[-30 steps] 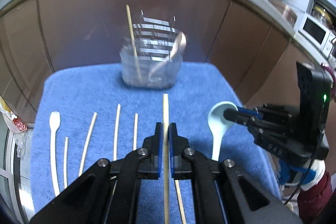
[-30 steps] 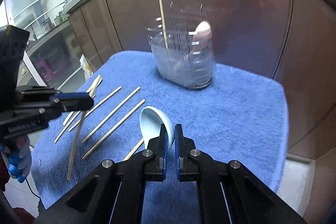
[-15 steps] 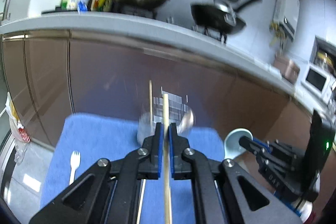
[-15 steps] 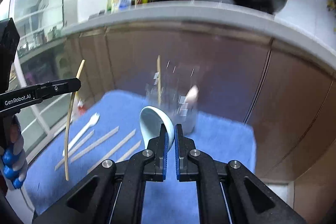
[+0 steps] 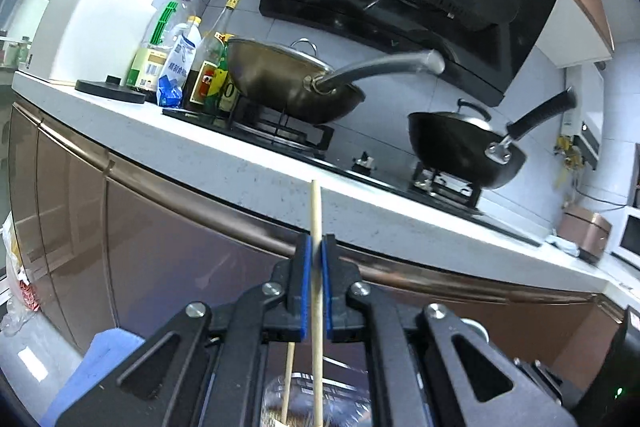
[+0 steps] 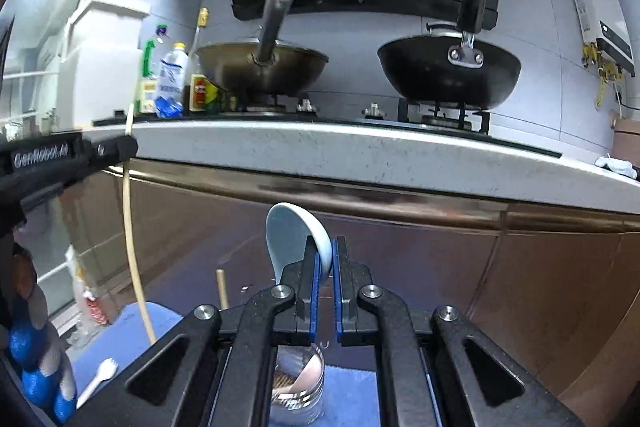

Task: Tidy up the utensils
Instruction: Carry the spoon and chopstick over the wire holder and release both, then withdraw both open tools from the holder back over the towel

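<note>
My left gripper [image 5: 315, 259] is shut on a wooden chopstick [image 5: 316, 215] held upright; it also shows in the right wrist view [image 6: 130, 227], hanging down over the blue mat. My right gripper [image 6: 325, 259] is shut on a pale blue ceramic spoon [image 6: 292, 239], bowl up. The clear holder [image 6: 298, 383] stands below the right gripper with a pink spoon and a chopstick [image 6: 222, 289] in it; its rim [image 5: 296, 387] shows below the left gripper too. Both grippers are raised above the holder.
The blue mat [image 6: 132, 327] carries a white plastic fork [image 6: 100, 379]. Brown cabinet fronts [image 5: 160, 255] and a white counter edge [image 6: 360, 151] stand behind. Two woks [image 6: 448, 71] and bottles [image 5: 180, 59] sit on the counter. The left gripper's body [image 6: 60, 163] is at the left.
Both grippers have risen and tilted upward with their utensils. The view has swung from the mat to the counter and stove. The holder now sits at the bottom of both views.
</note>
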Action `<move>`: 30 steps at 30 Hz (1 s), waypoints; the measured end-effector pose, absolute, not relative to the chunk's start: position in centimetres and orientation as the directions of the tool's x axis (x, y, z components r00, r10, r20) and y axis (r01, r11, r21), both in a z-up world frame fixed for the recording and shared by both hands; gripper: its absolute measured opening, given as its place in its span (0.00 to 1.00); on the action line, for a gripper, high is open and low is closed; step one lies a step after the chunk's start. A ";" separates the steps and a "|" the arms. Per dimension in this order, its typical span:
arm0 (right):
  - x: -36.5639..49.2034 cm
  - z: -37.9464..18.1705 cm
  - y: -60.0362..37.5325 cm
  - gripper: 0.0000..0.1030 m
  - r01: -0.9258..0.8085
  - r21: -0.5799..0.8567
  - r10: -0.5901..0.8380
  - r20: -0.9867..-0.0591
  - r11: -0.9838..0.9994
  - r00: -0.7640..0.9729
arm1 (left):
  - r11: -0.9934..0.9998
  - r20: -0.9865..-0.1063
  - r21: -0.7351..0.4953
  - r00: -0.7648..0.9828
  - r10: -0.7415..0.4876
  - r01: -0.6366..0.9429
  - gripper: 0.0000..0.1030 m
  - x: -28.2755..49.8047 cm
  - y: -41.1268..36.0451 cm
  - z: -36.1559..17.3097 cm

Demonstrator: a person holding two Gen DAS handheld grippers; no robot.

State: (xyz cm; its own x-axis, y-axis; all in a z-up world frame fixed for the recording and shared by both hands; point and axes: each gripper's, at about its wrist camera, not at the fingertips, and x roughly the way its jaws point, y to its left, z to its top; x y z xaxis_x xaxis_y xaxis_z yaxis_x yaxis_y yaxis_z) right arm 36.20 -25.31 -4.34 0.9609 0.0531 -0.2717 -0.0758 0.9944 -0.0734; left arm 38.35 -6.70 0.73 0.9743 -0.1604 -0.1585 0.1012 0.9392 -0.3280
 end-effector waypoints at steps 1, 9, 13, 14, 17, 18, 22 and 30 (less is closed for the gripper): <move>36.8 -5.0 -25.3 0.06 -0.070 -0.078 0.046 -0.271 0.995 0.961 | 0.941 -0.155 -0.323 0.976 -0.153 0.096 0.05 38.8 -7.1 0.3; 38.8 -8.6 -24.9 0.06 -0.040 -0.112 0.011 -0.251 0.993 0.968 | 0.956 -0.125 -0.288 0.988 -0.094 0.055 0.05 41.9 -9.5 -4.8; 38.7 -10.8 -24.5 0.08 -0.034 -0.144 -0.004 -0.259 0.989 0.966 | 0.964 -0.117 -0.262 0.989 -0.089 0.055 0.07 41.7 -10.2 -7.0; 38.6 -11.4 -24.4 0.13 -0.038 -0.151 -0.004 -0.265 0.988 0.964 | 0.964 -0.114 -0.260 0.989 -0.097 0.064 0.07 41.5 -10.1 -7.1; 38.1 -11.9 -24.5 0.32 -0.053 -0.140 0.013 -0.274 0.989 0.962 | 0.967 -0.119 -0.240 0.986 -0.116 0.085 0.07 40.7 -10.0 -7.0; 37.8 -11.8 -24.6 0.34 -0.053 -0.137 0.014 -0.271 0.989 0.963 | 0.967 -0.120 -0.238 0.985 -0.121 0.090 0.09 40.3 -9.8 -6.8; 36.9 -11.3 -25.2 0.39 -0.065 -0.090 0.037 -0.281 0.994 0.959 | 0.966 -0.134 -0.239 0.982 -0.133 0.098 0.18 38.8 -8.8 -5.8; 33.5 -9.8 -26.7 0.39 -0.052 -0.034 0.039 -0.306 0.998 0.951 | 0.974 -0.169 -0.210 0.977 -0.126 0.090 0.34 33.8 -6.6 -3.1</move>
State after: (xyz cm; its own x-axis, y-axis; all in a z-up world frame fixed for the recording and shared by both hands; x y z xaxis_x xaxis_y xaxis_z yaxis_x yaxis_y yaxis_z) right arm 33.49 -26.74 -9.81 0.9512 0.0388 -0.3060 -0.0516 0.9981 -0.0338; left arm 33.82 -6.59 -3.09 0.9775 -0.1264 -0.1689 0.0895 0.9735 -0.2104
